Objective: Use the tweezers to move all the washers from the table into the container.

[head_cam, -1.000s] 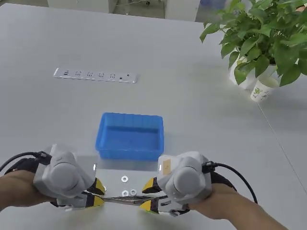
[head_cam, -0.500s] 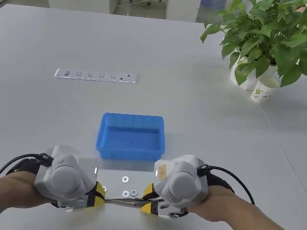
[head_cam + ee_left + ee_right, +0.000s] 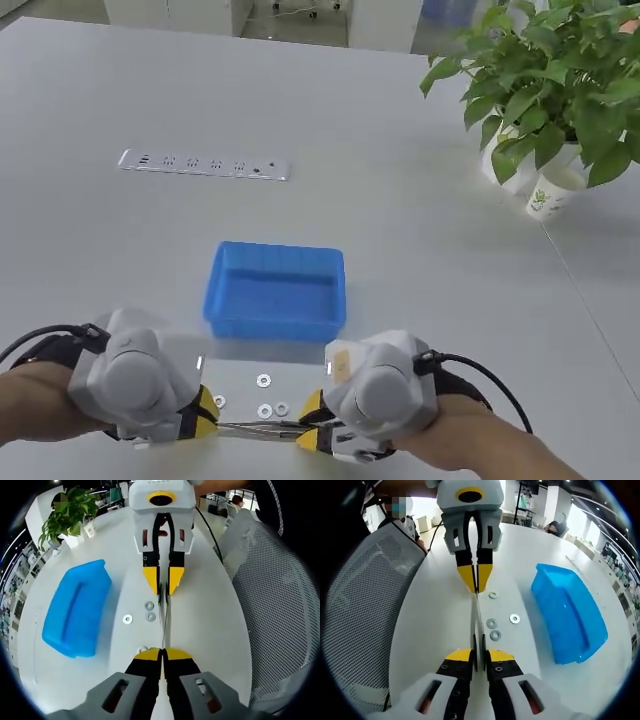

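Note:
Thin metal tweezers (image 3: 260, 430) lie level between my two grippers, just above the table's near edge. My left gripper (image 3: 205, 415) is shut on one end, seen in its own view as tweezers (image 3: 162, 617) running from the left gripper (image 3: 162, 655) to the right gripper (image 3: 160, 582). My right gripper (image 3: 312, 428) is shut on the other end, with the tweezers (image 3: 477, 625) between its jaws (image 3: 479, 655). Several washers (image 3: 265, 411) (image 3: 150, 616) (image 3: 491, 623) lie flat beside the tweezers. Behind them stands the blue container (image 3: 277, 290) (image 3: 75, 610) (image 3: 570, 610).
A white power strip (image 3: 203, 165) lies at the far left of the table. A potted plant (image 3: 550, 90) and a small cup (image 3: 545, 195) stand at the far right. A mesh chair (image 3: 280, 605) (image 3: 365, 595) sits just off the near edge.
The camera has tipped a little. Both grippers sit slightly nearer the table's front edge, still shut on the tweezers. The washers and container have not moved.

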A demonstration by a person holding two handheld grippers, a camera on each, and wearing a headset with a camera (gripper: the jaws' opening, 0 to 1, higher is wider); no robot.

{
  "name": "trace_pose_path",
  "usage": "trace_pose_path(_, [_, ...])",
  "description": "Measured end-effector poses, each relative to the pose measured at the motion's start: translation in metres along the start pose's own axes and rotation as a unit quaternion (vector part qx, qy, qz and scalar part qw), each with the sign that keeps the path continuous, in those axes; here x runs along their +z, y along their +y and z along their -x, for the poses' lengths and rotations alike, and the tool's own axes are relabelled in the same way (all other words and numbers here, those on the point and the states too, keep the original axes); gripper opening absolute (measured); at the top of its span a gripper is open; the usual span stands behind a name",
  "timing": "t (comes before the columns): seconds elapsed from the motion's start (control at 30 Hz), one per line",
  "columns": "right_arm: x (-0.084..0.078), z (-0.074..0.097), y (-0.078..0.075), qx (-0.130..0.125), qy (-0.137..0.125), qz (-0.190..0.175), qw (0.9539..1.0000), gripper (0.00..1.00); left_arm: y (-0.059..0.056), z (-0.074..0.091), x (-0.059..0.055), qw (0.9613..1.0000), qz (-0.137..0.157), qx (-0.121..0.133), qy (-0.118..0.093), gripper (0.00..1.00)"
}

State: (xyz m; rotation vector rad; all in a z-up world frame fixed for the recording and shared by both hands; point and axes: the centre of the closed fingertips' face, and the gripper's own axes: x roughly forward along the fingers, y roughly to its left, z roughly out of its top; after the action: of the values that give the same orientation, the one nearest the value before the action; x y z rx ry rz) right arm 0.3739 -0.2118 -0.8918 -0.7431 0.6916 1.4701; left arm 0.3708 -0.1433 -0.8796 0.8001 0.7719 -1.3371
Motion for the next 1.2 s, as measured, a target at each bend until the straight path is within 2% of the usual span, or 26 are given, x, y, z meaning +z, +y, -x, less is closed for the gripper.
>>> trace_pose_path(0.27, [0.003, -0.001, 0.002, 0.002, -0.002, 0.005, 1.0, 0.13, -0.001, 0.009, 0.008, 1.0, -0.005, 0.005, -0.005, 0.05])
trace_pose_path(0.53, [0.009, -0.003, 0.002, 0.003, -0.008, 0.012, 0.9999, 0.14, 0.001, 0.022, 0.021, 0.9998, -0.014, 0.013, -0.009, 0.05])
trace_pose_path(0.97, [0.013, 0.0, 0.001, -0.006, -0.013, 0.018, 0.9997, 0.11, 0.003, 0.039, 0.046, 0.999, -0.023, 0.021, -0.034, 0.05])
trace_pose_path(1.2, [0.021, 0.006, -0.004, -0.017, -0.026, 0.017, 0.9994, 0.11, 0.006, 0.054, 0.064, 0.9978, -0.025, 0.029, -0.053, 0.05])
